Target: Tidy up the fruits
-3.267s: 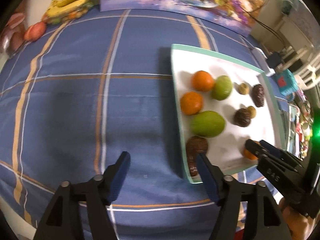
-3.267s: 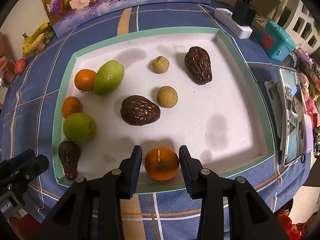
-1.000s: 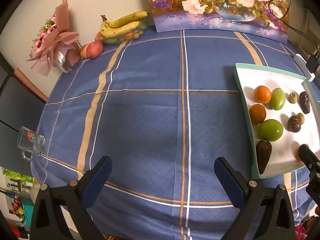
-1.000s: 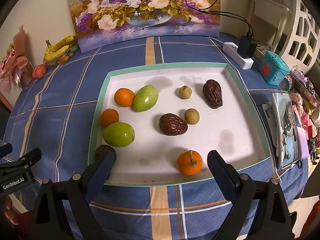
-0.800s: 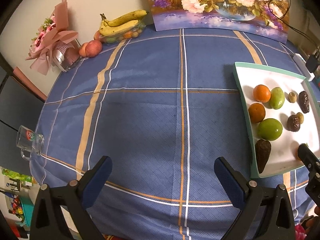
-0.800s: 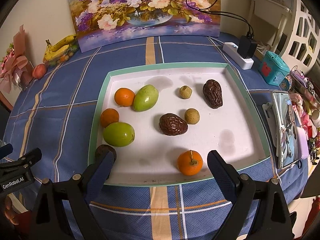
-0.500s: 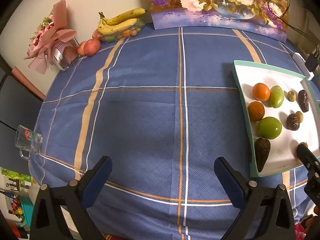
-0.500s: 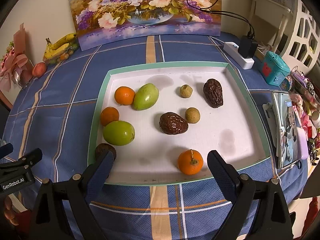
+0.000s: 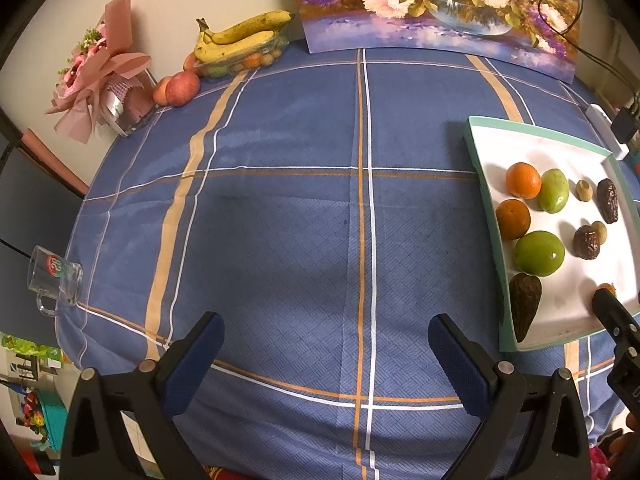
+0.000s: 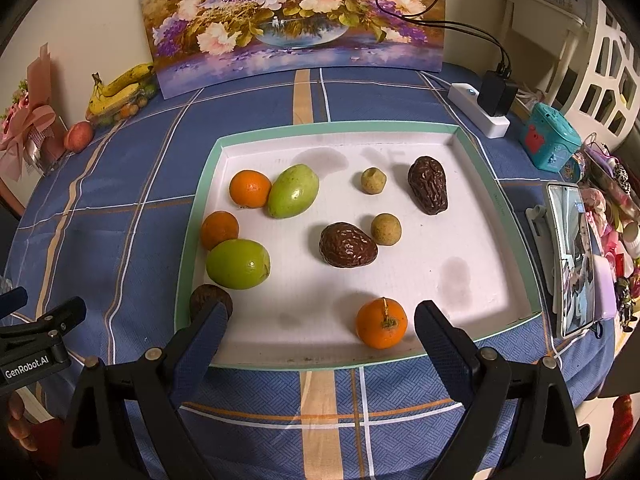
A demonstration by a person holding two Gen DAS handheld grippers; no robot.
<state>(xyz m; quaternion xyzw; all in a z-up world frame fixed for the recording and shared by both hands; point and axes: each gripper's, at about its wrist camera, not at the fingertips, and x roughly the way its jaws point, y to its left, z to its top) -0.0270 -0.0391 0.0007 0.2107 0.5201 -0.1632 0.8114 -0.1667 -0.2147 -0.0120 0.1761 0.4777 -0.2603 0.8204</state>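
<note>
Claws first: the right claw [image 10: 320,328] hangs wide and empty at the near edge of the tray [image 10: 192,248], and the left claw [image 9: 326,344] is just as wide and empty over bare blue cloth on the counter [image 9: 280,220], with the tray off to its right.

Just ahead of the right claw, the lone orange [image 10: 381,322] sits near the front rim, stem up, apart from the rest of the fruit. It looks firm and round with a slightly pebbled skin, so it should take a moderate squeeze across its widest part; gripped off-centre it would likely roll out. To the left, a dark avocado [image 10: 210,300] lies against the tray's near-left corner, partly hidden by a finger of the claw.

Further in are a green fruit [image 10: 238,264] and a second orange [image 10: 219,229] touching it, then a wrinkled brown avocado [image 10: 348,245] with a small tan fruit [image 10: 385,229] just beside it. The wrinkled skin suggests a soft, ripe body that wants a gentle hold across its belly.

Toward the back lie a third orange [image 10: 250,188] against an oblong green fruit [image 10: 293,191], another small tan fruit [image 10: 373,180], and another brown avocado [image 10: 427,190].

Beyond the tray, bananas [image 10: 120,84] rest by the wall.
</note>
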